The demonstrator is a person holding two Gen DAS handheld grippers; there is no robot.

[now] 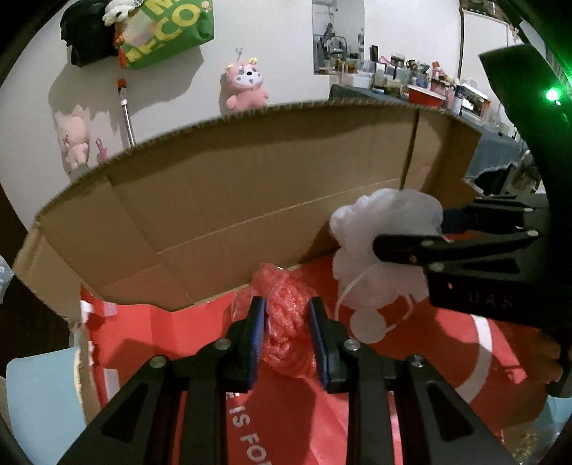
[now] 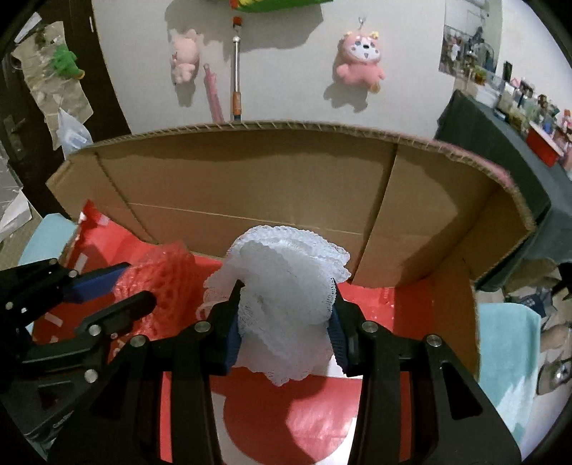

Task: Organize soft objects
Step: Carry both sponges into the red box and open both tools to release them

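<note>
A red mesh bath pouf (image 1: 284, 322) sits between the blue pads of my left gripper (image 1: 286, 304), which is shut on it. The pouf hangs just above a red bag (image 1: 464, 339) that lies flat on the floor of an open cardboard box (image 1: 214, 200). My right gripper (image 2: 287, 297) is shut on a white mesh bath pouf (image 2: 286, 304), also inside the box (image 2: 250, 179). The white pouf's cord loop (image 1: 371, 318) dangles below it. Both grippers are side by side, the left gripper (image 2: 139, 282) with the red pouf (image 2: 164, 279) on the left.
The box's tall back wall stands close ahead, with a flap (image 2: 500, 200) on the right. Pink plush toys (image 2: 359, 59) and a green bag (image 1: 168, 32) hang on the white wall behind. A cluttered dark table (image 1: 422, 89) is at the right. Light blue cloth (image 2: 507, 350) lies beside the box.
</note>
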